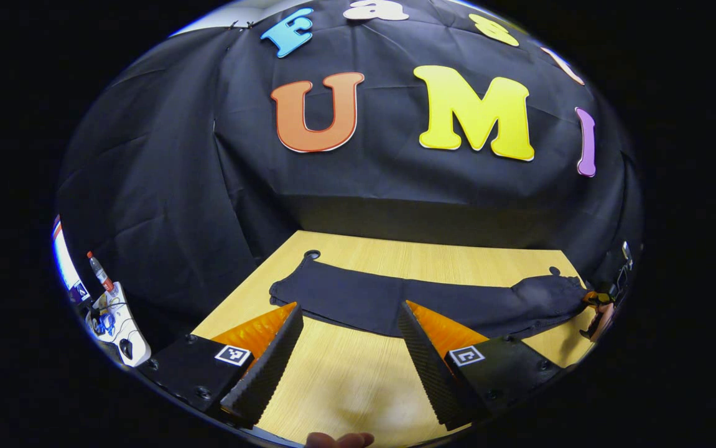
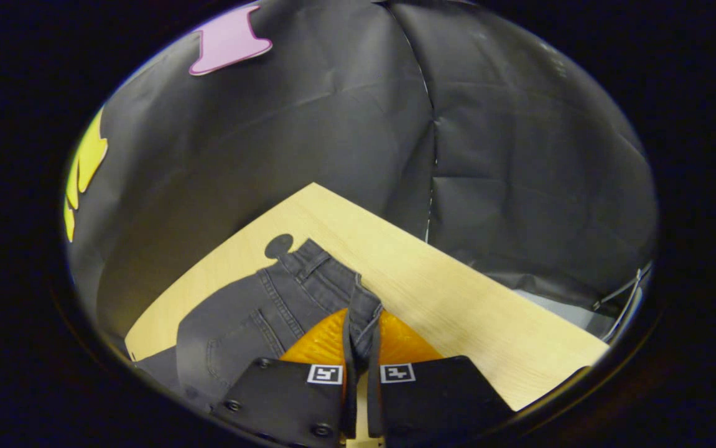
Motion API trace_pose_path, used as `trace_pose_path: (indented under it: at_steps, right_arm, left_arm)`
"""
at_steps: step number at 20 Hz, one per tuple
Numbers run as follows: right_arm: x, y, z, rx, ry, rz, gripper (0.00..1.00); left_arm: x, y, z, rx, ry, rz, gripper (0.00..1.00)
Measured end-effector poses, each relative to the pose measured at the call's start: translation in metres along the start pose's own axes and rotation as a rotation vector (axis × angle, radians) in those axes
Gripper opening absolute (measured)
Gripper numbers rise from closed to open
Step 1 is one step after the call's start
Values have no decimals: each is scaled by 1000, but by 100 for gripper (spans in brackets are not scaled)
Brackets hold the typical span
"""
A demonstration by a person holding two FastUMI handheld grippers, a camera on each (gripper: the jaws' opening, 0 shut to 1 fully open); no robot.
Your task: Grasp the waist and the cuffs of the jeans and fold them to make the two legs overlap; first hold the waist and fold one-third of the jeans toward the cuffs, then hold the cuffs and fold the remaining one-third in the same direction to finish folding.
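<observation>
Jeans (image 2: 258, 311) waistband between right gripper (image 2: 361, 348) fingers (tabletop).

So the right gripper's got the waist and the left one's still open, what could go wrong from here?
1. The right gripper pinches only a narrow fold of the jeans' waistband, so the denim might slip out when lifted.
2. The left gripper is open, short of the jeans; pulling from one end could drag them across the table.

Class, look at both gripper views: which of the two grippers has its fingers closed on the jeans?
The right gripper: it pinches the jeans' waistband, while the left gripper is spread open, short of the fabric.
</observation>
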State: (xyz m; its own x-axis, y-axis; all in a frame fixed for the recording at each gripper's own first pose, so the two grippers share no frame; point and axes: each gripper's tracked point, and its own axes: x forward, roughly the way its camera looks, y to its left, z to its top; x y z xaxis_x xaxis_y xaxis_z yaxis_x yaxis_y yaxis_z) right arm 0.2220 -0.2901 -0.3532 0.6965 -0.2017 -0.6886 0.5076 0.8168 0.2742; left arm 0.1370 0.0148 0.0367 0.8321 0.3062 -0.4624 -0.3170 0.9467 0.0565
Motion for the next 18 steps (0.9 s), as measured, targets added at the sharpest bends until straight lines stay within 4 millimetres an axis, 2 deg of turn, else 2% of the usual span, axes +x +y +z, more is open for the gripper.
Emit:
trace_pose_path:
  at_steps: [1,2,4,5,7,9,10,11,12,14,16,18]
  right_arm:
    - [-9,6,6,-34,-19,12,3]
    - [-19,14,14,-70,-40,25,7]
    - [-42,33,33,-138,-94,63,3]
    - [-61,47,42,-177,-133,76,7]
    - [-99,74,58,-249,-202,117,7]
    - [-144,109,64,-332,-264,193,7]
    - [-165,125,62,-359,-282,243,7]
    - [-179,138,57,-376,-283,283,7]
    - [-195,153,49,-383,-280,332,11]
    - [-223,183,42,-409,-285,404,7]
    - [-243,206,41,-436,-255,475,7]
    - [-253,216,13,-473,-217,529,7]
  left_arm:
    - [0,1,0,-6,-3,3,99]
    - [-1,3,0,-14,-7,7,99]
    - [-1,10,-2,-41,-17,11,99]
    - [-1,13,-3,-56,-17,12,99]
    - [0,21,-7,-83,-16,21,100]
    - [-3,33,-13,-115,-18,31,99]
    - [-5,41,-16,-133,-16,40,99]
    - [-9,51,-19,-154,-16,51,100]
    - [-10,61,-24,-176,-15,63,99]
    - [-13,84,-30,-211,2,99,99]
    - [-16,106,-28,-227,3,121,99]
    - [-20,129,-22,-230,-14,145,99]
